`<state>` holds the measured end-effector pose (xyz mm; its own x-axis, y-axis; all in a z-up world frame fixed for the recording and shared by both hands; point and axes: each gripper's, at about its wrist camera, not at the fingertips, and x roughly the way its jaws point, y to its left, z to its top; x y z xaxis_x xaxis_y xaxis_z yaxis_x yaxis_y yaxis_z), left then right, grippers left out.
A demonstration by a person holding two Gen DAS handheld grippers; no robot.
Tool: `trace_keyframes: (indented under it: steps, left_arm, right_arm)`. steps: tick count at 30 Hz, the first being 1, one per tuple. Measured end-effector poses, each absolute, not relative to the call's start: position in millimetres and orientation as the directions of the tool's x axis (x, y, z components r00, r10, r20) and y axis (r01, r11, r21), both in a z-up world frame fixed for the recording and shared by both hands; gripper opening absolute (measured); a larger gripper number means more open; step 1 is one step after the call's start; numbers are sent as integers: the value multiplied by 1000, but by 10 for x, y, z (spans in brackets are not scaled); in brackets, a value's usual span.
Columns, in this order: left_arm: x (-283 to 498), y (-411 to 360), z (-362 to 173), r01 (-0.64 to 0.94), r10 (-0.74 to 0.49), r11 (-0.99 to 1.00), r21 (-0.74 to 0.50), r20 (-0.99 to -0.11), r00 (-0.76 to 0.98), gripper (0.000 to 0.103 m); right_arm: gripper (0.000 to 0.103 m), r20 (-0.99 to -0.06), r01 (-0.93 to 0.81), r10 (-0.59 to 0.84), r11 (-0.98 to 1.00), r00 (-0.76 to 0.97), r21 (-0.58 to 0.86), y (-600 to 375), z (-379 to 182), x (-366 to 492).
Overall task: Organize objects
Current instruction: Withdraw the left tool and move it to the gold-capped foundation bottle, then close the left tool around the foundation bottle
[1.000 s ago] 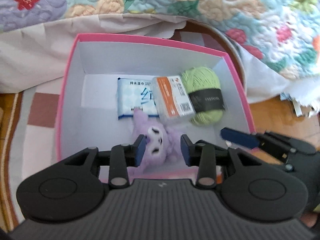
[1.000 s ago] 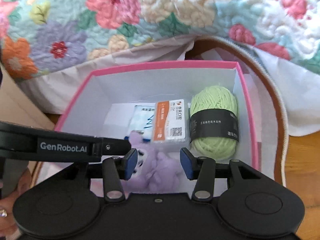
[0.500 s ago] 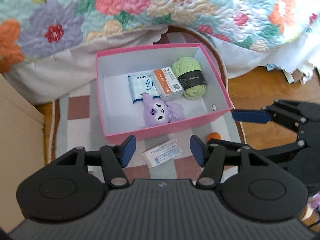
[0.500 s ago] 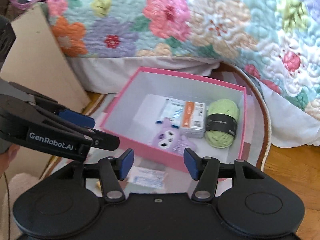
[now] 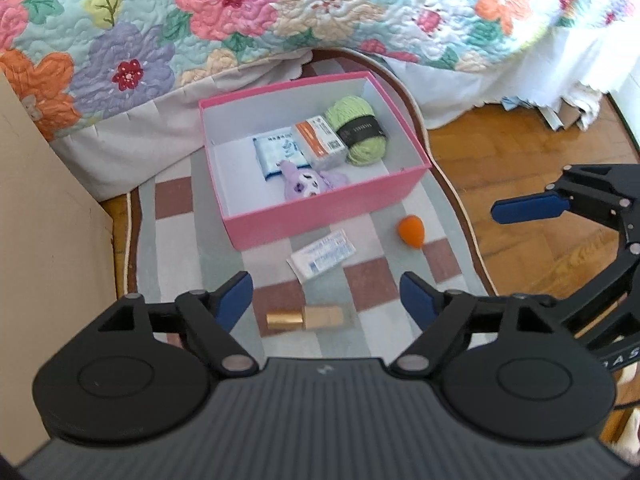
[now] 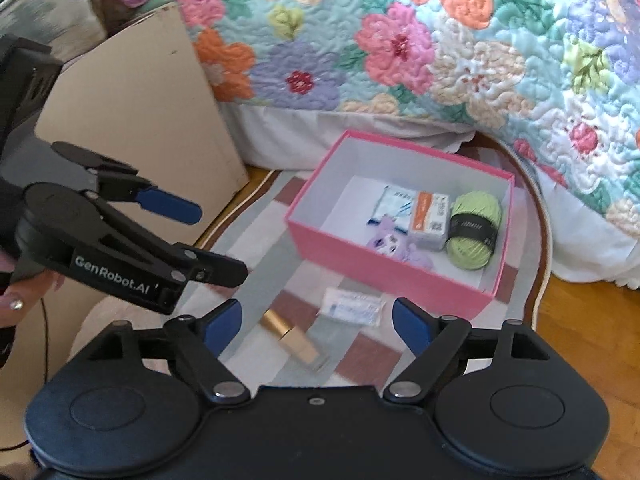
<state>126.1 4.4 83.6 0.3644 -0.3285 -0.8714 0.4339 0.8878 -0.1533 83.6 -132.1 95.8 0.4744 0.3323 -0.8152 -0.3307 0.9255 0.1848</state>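
A pink box (image 5: 332, 214) (image 6: 384, 270) on the rug holds a purple plush toy (image 5: 306, 184) (image 6: 390, 245), a blue wipes pack (image 5: 276, 152), an orange-and-white box (image 5: 320, 140) (image 6: 430, 216) and green yarn (image 5: 360, 130) (image 6: 474, 230). In front of it lie a white sachet (image 5: 323, 256) (image 6: 352, 306), an orange egg-shaped sponge (image 5: 411, 231) and a gold-capped tube (image 5: 306, 319) (image 6: 290, 336). My left gripper (image 5: 326, 300) is open and empty above the tube. My right gripper (image 6: 314, 322) is open and empty, back from the box.
A checked rug (image 5: 180, 240) lies on a wooden floor (image 5: 520, 152). A bed with a floral quilt (image 5: 240, 12) stands behind the box. A beige board (image 5: 44, 220) (image 6: 136, 128) stands at the left.
The left gripper let go of the plush toy in the box. Both grippers pulled back and up and opened wider. The sachet, sponge and tube came into view.
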Motion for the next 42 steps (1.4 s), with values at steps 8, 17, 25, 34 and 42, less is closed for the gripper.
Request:
trace_keyframes:
  steps: [8,17,25,34,42]
  left_arm:
    - [1058,195,575,402,-343,892,-205,-887,308,92]
    - [1082,339,106,363,-325,909,-207,-896,303,93]
    - [1363,368,-558,290,-321,923,-254,-923,212,93]
    - [1714,282,-1151,226,-287,943,-243,-940,186,83]
    - [1802,348,-1473,103,-365,930,-352,-914,178,61]
  right_arm:
    - [86,-813,-409,395,887,427,215,-1160,794,439]
    - [86,-789,-468,427,860,442,204,-966,408,263]
    - [85,-811,-407,430,874,396,265,-936,-118,542]
    - [79,-888,-408,342,890,308,202,-713,-855,747]
    - [76,-871,-308,308,931,382,194,-722,-1286,933]
